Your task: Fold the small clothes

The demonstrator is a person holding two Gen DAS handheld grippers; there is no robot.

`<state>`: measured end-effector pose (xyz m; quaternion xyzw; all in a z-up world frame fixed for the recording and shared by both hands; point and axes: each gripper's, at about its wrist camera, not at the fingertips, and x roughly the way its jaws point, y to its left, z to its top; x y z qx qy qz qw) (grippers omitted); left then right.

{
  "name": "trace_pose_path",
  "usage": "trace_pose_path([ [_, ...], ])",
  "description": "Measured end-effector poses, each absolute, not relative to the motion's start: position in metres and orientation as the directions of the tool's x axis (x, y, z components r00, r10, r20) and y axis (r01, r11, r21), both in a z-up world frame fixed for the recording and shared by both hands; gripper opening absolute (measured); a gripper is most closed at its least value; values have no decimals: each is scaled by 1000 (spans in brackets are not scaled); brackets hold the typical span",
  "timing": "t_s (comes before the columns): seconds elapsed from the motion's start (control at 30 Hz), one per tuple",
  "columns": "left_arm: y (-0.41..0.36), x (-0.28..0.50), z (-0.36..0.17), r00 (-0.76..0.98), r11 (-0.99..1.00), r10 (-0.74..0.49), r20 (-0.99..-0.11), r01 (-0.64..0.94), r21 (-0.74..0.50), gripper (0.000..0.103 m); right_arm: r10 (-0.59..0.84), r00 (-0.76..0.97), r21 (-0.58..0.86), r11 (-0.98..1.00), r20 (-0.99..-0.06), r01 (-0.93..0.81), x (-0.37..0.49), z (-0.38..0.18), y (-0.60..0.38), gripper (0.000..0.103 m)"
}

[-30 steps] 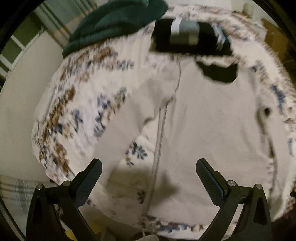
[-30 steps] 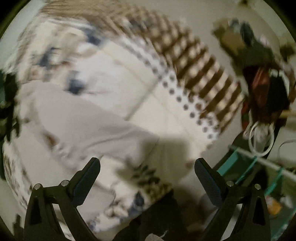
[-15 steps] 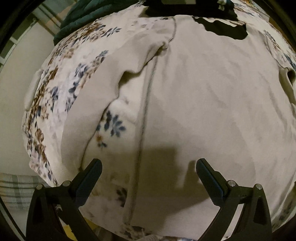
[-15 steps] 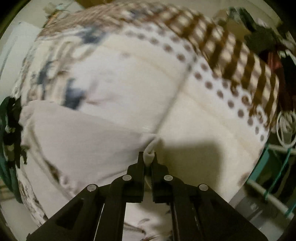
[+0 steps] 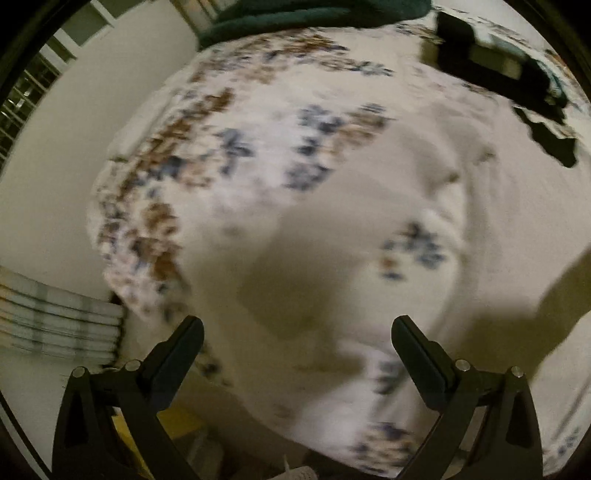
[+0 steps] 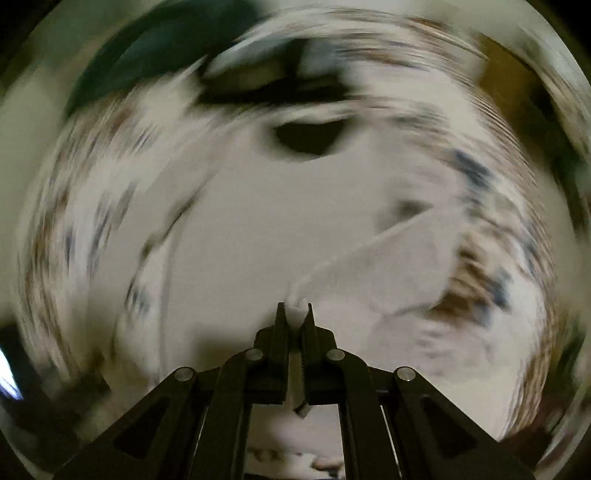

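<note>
A pale beige cotton garment (image 5: 509, 236) is spread flat on a white bedspread printed with blue and brown flowers (image 5: 229, 155), beside a dark green fleece blanket (image 5: 314, 14) at the far edge. The left gripper (image 5: 297, 341) is held above the cloth with its jaws spread wide and nothing between them. In the heavily blurred right view, the right gripper (image 6: 294, 308) is seen pressed together, a fold of the pale beige cotton garment (image 6: 258, 221) being pinched at its tips
</note>
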<state>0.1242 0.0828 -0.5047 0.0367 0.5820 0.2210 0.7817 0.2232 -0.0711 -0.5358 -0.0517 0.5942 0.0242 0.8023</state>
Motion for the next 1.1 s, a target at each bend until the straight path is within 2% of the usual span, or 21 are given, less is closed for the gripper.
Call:
trace_pose_path([
  [0.13, 125, 112, -510, 190, 873, 421, -887, -350, 340, 103, -83, 132, -120, 945, -988, -305, 187, -606, 7, 5],
  [0.23, 148, 108, -516, 166, 861, 426, -889, -375, 343, 103, -148, 73, -164, 925, -986, -343, 174, -643, 21, 5],
  [0.3, 161, 109, -521, 155, 862, 407, -900, -392, 322, 103, -123, 13, -121, 950, -992, -289, 180, -652, 11, 8],
  [0.37, 173, 111, -523, 156, 867, 370, -916, -411, 280, 103, 10, -59, 20, 984, -998, -176, 192, -651, -12, 23],
  [0.43, 188, 113, -526, 156, 869, 317, -936, -443, 221, 103, 146, -64, 148, 988, -987, -39, 199, -641, -44, 63],
  [0.47, 199, 114, -530, 159, 867, 274, -948, -468, 172, 103, 189, -47, 189, 982, -981, 11, 201, -636, -57, 66],
  [0.63, 235, 116, -570, 152, 828, 40, -988, -558, -52, 103, 176, -18, 170, 967, -984, 192, 203, -633, -119, 66],
  [0.77, 251, 119, -603, 161, 769, -51, -986, -623, -142, 98, 188, -47, 164, 934, -981, 317, 195, -647, -146, 66],
  [0.87, 253, 128, -615, 236, 722, -106, -966, -650, -237, 96, 191, -65, 154, 917, -979, 369, 190, -657, -157, 66],
  [0.97, 237, 147, -618, 266, 747, -86, -960, -620, -239, 66, 178, -70, 138, 912, -982, 388, 184, -658, -159, 66],
  [1.07, 222, 158, -611, 270, 774, -28, -962, -603, -191, 18, 176, -74, 133, 908, -982, 398, 177, -656, -167, 66],
  [1.1, 217, 158, -605, 266, 781, -4, -964, -601, -169, 10, 173, -71, 131, 907, -982, 400, 177, -656, -164, 66],
])
